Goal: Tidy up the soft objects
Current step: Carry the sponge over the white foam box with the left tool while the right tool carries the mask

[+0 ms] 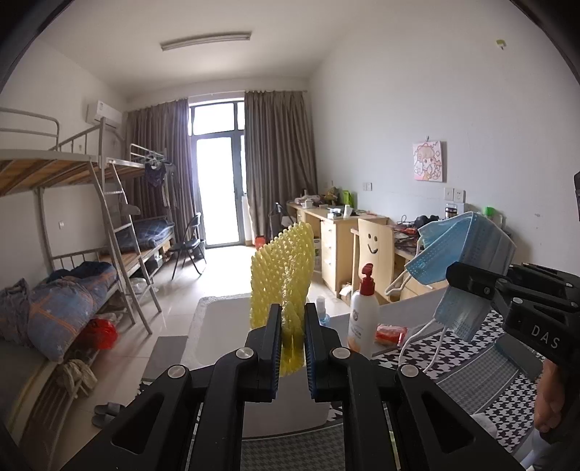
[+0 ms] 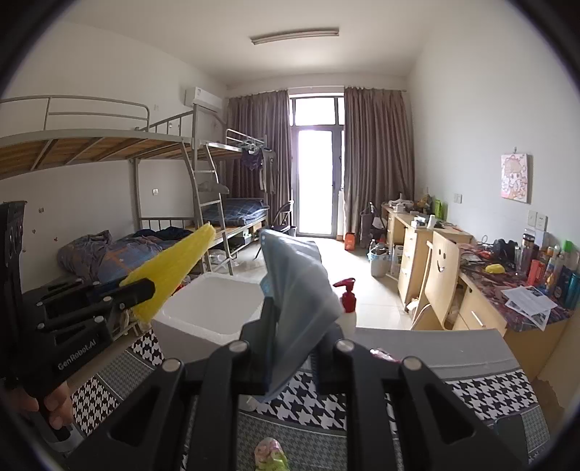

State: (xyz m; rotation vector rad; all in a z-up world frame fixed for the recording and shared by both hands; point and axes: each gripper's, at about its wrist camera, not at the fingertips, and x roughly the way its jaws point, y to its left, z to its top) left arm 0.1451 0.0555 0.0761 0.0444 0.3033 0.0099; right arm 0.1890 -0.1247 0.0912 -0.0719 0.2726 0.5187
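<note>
Light source: daylight from the tall glass balcony door far ahead of the fingers, blown out white.
Ceiling tube lamp: looks unlit.
Brightness: soft, even; faint shadows.
Edges: strong fisheye bending, dark vignette corners.
Focus: black gripper fingers slightly soft.

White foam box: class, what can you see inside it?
The white foam box shows only bare white inner walls. Its floor is hidden by the near rim, the yellow foam net and the face masks, so contents are unknown.
</note>
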